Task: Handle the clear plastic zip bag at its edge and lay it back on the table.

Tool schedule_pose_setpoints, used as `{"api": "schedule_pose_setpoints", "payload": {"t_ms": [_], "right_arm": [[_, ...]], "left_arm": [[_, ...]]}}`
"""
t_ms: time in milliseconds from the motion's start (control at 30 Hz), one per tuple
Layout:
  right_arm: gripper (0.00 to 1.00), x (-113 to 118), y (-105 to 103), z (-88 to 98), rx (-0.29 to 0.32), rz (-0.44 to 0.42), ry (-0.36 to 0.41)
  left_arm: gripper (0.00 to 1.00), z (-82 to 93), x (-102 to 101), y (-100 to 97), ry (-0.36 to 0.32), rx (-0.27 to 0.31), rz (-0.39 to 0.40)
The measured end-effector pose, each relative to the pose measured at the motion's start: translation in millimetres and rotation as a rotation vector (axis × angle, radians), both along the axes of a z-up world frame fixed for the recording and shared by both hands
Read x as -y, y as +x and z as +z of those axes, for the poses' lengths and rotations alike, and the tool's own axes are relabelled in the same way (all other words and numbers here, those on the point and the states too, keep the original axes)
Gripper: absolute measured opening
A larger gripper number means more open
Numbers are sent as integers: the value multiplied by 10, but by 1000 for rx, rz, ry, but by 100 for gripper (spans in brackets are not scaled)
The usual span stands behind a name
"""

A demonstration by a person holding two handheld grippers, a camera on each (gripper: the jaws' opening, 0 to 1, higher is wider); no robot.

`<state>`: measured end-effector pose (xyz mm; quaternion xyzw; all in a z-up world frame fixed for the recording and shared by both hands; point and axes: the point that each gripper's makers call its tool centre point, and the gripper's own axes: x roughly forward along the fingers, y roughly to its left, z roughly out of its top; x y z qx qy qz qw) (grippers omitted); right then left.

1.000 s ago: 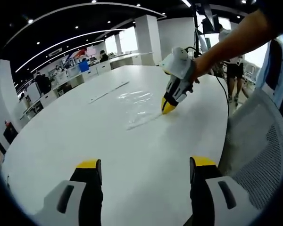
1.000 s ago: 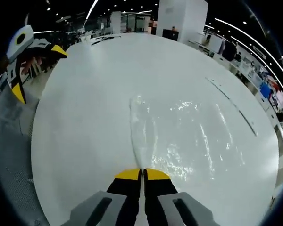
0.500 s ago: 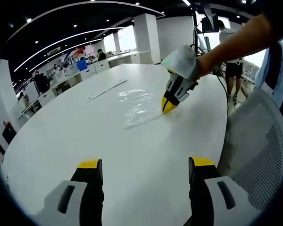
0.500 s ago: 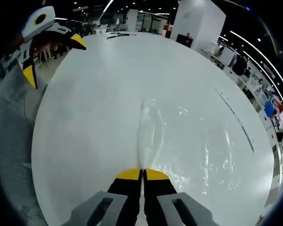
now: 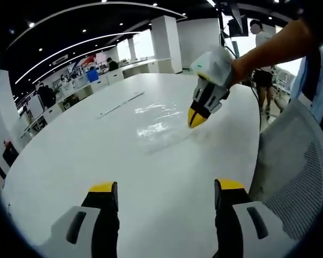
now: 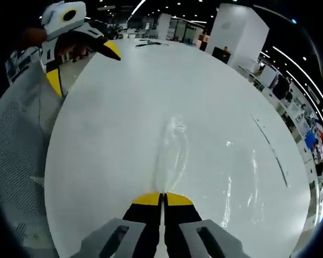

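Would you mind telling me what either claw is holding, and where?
The right claw is shut on the clear bag at its near edge; the left claw holds nothing.

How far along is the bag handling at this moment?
Done: the right gripper has shut on the edge of the clear zip bag. In hand: that edge looks raised off the white table while the rest trails on it. Left: lowering and releasing it flat. The left gripper hangs open, apart from the bag.
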<state>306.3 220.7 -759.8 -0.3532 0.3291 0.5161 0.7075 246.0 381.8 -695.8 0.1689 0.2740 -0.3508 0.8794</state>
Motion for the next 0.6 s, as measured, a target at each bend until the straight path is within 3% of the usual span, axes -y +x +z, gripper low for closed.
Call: {"api": "schedule_pose_setpoints", "payload": {"t_ms": [600], "right_arm": [[0, -68, -113, 199, 47, 116, -13]], "left_arm": [[70, 3, 65, -14, 2, -3, -15]]}}
